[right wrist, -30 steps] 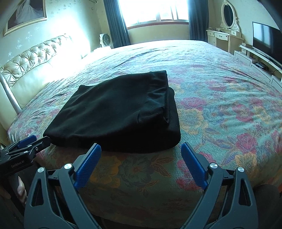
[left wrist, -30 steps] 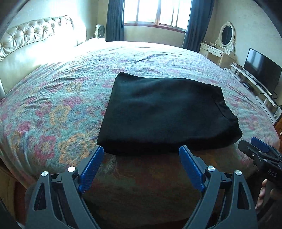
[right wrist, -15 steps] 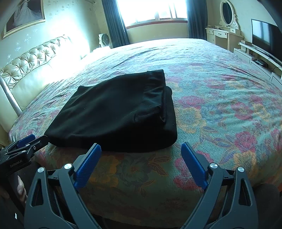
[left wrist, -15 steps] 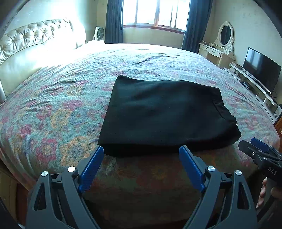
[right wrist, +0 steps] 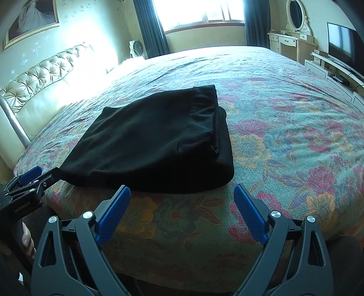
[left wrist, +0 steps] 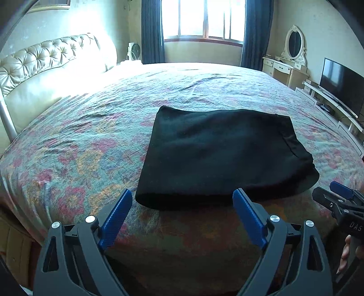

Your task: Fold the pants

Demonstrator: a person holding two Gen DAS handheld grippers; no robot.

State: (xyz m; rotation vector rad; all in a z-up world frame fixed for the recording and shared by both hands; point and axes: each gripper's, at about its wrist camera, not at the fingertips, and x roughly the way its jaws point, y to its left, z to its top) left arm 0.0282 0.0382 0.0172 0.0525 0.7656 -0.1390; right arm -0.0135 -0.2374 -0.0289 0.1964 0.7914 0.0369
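Note:
Black pants [left wrist: 218, 154] lie folded into a flat rectangle near the front edge of the bed; they also show in the right wrist view [right wrist: 157, 141], waistband on the right side. My left gripper [left wrist: 183, 198] is open and empty, just in front of the pants' near edge, not touching. My right gripper [right wrist: 182, 193] is open and empty, in front of the pants' near right corner. The right gripper also shows at the right edge of the left wrist view [left wrist: 336, 198]. The left gripper shows at the left of the right wrist view [right wrist: 38, 177].
The bed has a floral bedspread [left wrist: 91, 141] and a tufted cream headboard [left wrist: 45, 61] at the left. A dresser with an oval mirror [left wrist: 293, 45] and a TV [left wrist: 341, 79] stand at the right. A window with dark curtains [left wrist: 202, 20] is behind.
Both grippers have pulled back and tilted up a little from the bed. The pants lie still and both grippers stay open.

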